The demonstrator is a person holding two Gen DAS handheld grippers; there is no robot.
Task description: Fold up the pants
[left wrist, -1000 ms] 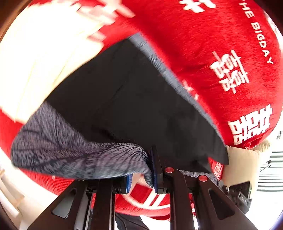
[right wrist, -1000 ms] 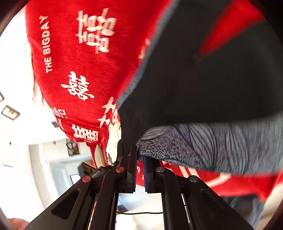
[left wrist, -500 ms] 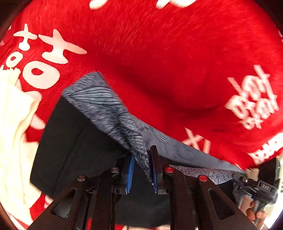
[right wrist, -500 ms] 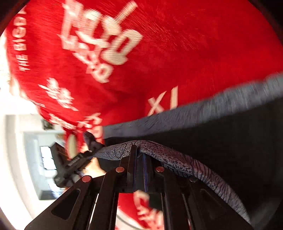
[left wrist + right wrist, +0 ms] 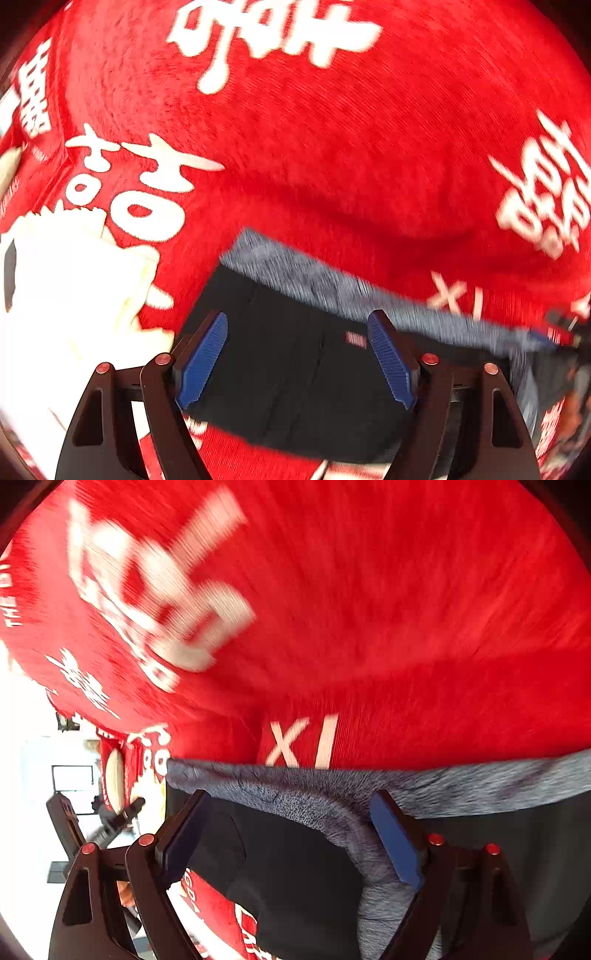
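Left wrist view: the left tool (image 5: 297,356) is released, its 2 blue pads (image 5: 201,360) spread wide with nothing between them. Under it the pants (image 5: 295,373) lie on the red blanket (image 5: 332,155), black cloth flat with the grey waistband (image 5: 306,275) running along the far edge. A cream cloth (image 5: 70,295) lies on the blanket to the left, apart from the pants. The picture is blurred, so fine creases cannot be read.

Right wrist view: the right tool (image 5: 291,838) is also released, fingers apart and empty. The waistband (image 5: 332,786) crosses just under it, and part of it curls toward the camera over the black cloth (image 5: 295,871). White lettering (image 5: 303,742) on the blanket shows just past the band.

Judging by this, at least 1 fold looks laid down, since the pants sit as a compact dark block. What is probably left: flattening the curled band, and perhaps 1 more fold
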